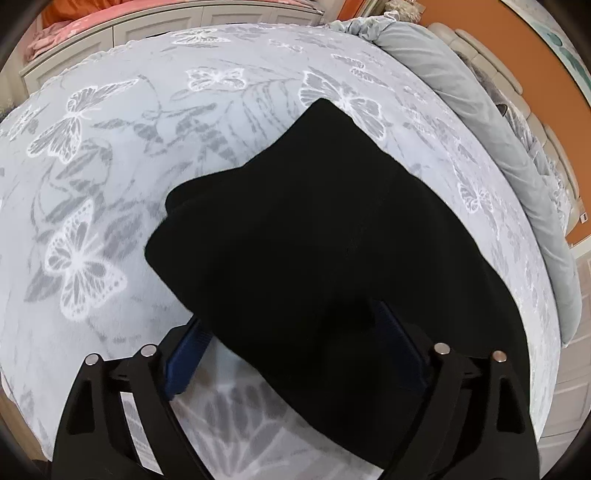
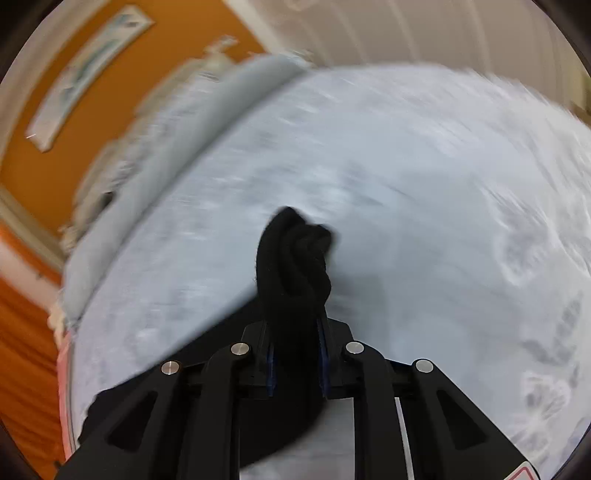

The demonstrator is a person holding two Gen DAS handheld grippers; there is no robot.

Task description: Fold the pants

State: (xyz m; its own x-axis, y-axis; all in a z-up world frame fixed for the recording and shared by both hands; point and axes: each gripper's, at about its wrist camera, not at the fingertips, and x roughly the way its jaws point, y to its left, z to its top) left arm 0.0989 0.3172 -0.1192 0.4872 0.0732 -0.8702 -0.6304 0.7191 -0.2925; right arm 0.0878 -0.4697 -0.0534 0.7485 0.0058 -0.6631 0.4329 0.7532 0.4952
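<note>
The black pants (image 1: pixel 314 229) lie folded into a thick bundle on the bed's grey butterfly cover (image 1: pixel 110 166). In the left wrist view my left gripper (image 1: pixel 295 343) is open, its blue pads (image 1: pixel 184 354) wide apart on either side of the bundle's near edge, which drapes over the space between them. In the right wrist view my right gripper (image 2: pixel 295 347) is shut on a bunched part of the black pants (image 2: pixel 291 266), which sticks up between the fingers above the bed cover (image 2: pixel 406 221). That view is blurred by motion.
A rolled grey duvet (image 1: pixel 480 122) lies along the bed's far right side by a padded headboard. Orange walls (image 2: pixel 55 184) and white cabinets (image 1: pixel 166 22) surround the bed. A framed picture (image 2: pixel 88 70) hangs on the wall.
</note>
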